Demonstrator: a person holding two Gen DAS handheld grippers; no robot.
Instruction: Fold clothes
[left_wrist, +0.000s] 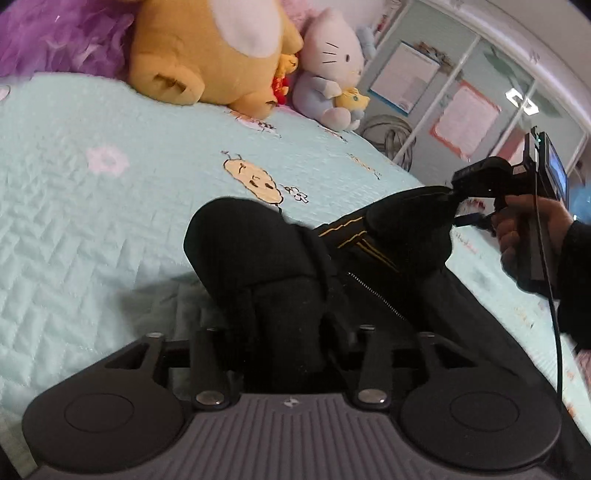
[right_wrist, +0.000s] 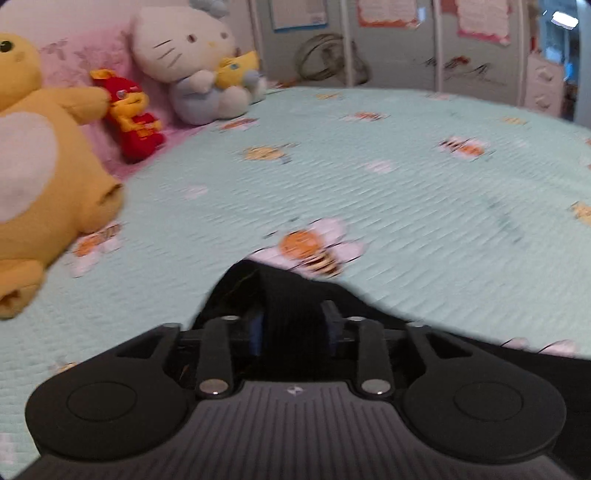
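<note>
Black zip jacket (left_wrist: 280, 258) bunched, lifted off bed (left_wrist: 92, 221); left gripper (left_wrist: 288, 332) and right gripper (right_wrist: 295, 325) jaws both clamp its cloth. Folding mid-way, no neat fold visible.

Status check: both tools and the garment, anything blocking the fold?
Left tool shut on black jacket. Right tool shut on jacket too. Jacket lifted off quilt. Plush toys at far edge, clear.

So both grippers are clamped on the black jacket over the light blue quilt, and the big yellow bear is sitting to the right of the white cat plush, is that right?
Not quite. In the right wrist view the yellow bear sits left of the white cat plush, not right. The rest holds: left gripper and right gripper both clamp the black jacket over the light blue quilt.
</note>
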